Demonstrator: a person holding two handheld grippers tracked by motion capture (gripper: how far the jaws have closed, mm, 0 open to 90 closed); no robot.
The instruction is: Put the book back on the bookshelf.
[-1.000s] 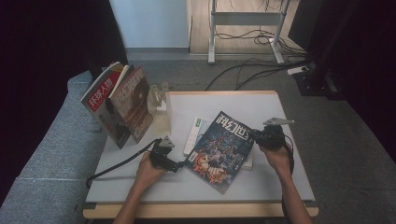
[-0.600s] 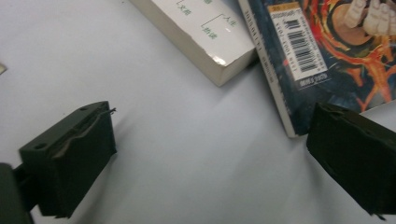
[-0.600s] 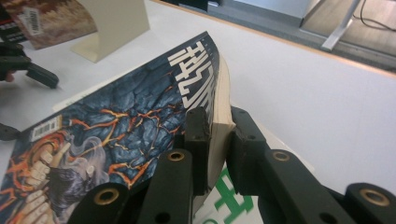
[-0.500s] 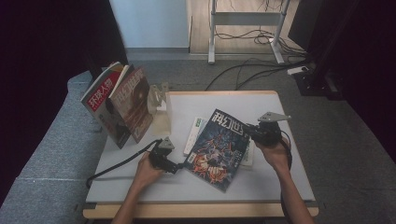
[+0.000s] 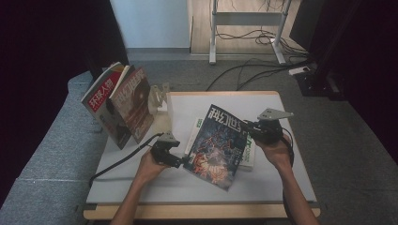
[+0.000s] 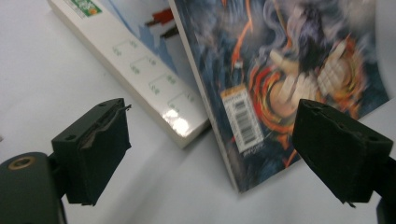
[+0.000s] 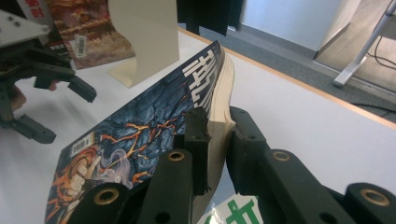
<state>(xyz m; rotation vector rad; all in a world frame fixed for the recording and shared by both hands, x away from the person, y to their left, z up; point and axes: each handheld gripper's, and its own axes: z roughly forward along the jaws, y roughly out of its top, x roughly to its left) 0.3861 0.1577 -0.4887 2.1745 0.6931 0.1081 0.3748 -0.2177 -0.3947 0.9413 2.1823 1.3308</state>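
Note:
A magazine with a dark blue fantasy cover (image 5: 217, 146) stands tilted on the white table (image 5: 263, 183), its right edge raised. My right gripper (image 5: 246, 127) is shut on that raised page edge; in the right gripper view the jaws (image 7: 218, 140) pinch the cream pages of the magazine (image 7: 135, 135). The magazine's lower left corner rests on the table. My left gripper (image 5: 183, 162) is open beside that corner, and in the left gripper view the gripper (image 6: 217, 154) has the barcode corner of the magazine (image 6: 280, 88) between its wide-spread jaws, not touching it. A white book with green print (image 5: 248, 153) lies under the magazine.
Two magazines (image 5: 123, 105) lean upright against a cream bookend (image 5: 159, 96) at the table's back left. The white book (image 6: 140, 65) lies just beyond my left gripper. A grey padded surface (image 5: 51, 150) runs along the table's left side. Cables trail across the floor behind.
My right gripper has lifted the magazine's right edge and moved left, so the cover stands steeper. The left hand has stayed near the lower left corner.

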